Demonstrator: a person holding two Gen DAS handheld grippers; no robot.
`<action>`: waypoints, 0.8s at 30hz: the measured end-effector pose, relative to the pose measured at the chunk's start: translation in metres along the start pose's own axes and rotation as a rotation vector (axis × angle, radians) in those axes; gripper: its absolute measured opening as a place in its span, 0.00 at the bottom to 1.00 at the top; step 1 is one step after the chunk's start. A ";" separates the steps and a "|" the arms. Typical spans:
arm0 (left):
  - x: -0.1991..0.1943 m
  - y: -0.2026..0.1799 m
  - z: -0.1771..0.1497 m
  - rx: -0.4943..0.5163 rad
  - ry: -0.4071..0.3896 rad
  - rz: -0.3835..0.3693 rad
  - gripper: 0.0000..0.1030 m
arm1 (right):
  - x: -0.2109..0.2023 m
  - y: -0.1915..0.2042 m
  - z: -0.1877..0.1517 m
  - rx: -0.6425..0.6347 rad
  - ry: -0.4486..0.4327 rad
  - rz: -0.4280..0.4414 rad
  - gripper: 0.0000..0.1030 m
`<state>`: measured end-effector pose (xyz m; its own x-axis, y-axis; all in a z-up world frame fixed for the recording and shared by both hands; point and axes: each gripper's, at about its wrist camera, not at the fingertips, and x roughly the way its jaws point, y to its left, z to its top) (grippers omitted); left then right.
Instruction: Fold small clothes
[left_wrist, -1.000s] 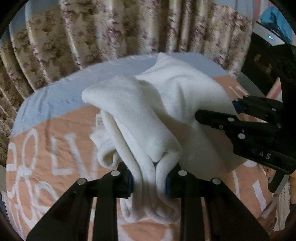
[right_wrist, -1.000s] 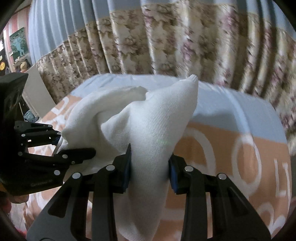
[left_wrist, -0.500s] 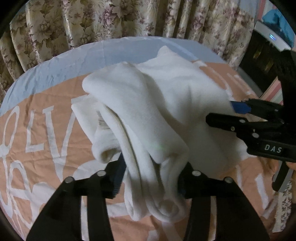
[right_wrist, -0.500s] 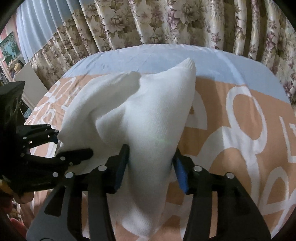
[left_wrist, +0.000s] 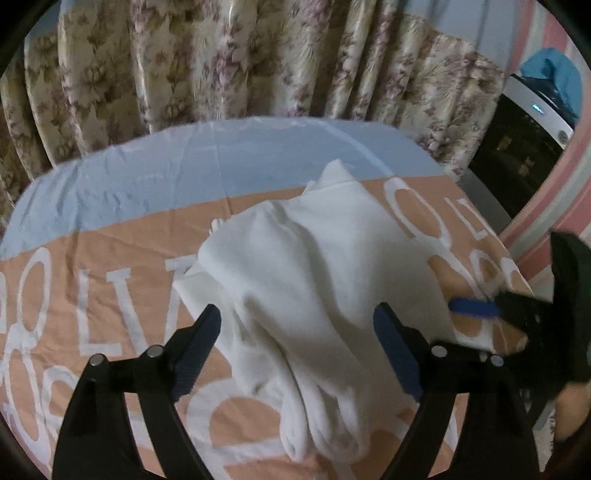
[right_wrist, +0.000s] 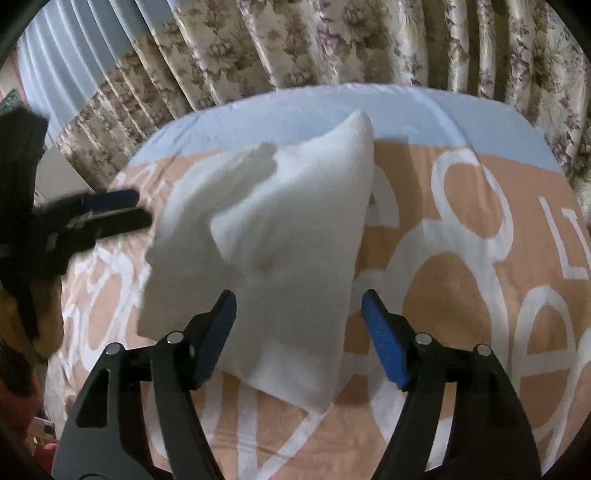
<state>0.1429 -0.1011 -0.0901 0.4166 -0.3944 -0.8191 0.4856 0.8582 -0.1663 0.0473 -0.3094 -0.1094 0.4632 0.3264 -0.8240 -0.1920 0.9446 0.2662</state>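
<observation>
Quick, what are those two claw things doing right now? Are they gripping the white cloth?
Left gripper: open, holding nothing; the white cloth lies between its fingers.
Right gripper: open, holding nothing.

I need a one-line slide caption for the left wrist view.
Open left gripper above the folded white garment on the peach-and-blue bedsheet.

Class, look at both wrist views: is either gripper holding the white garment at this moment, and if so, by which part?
Nothing is held. The left gripper and right gripper both stand open, and the white garment lies between their fingers on the bedspread.

Home bedroom, printed bedsheet (left_wrist: 110, 280), floral curtains (left_wrist: 221, 66)
</observation>
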 end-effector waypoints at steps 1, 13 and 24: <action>0.005 0.002 0.001 -0.005 0.011 -0.004 0.81 | 0.002 0.000 -0.002 0.008 0.009 -0.003 0.64; 0.026 0.015 -0.008 0.055 0.077 0.021 0.27 | 0.009 0.001 -0.013 -0.010 0.026 -0.047 0.22; 0.011 0.005 -0.023 0.101 0.017 0.136 0.49 | 0.017 0.002 -0.012 -0.035 0.053 -0.087 0.21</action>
<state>0.1321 -0.0931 -0.1123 0.4708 -0.2704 -0.8398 0.5010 0.8654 0.0021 0.0449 -0.3028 -0.1289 0.4331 0.2399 -0.8688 -0.1833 0.9672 0.1757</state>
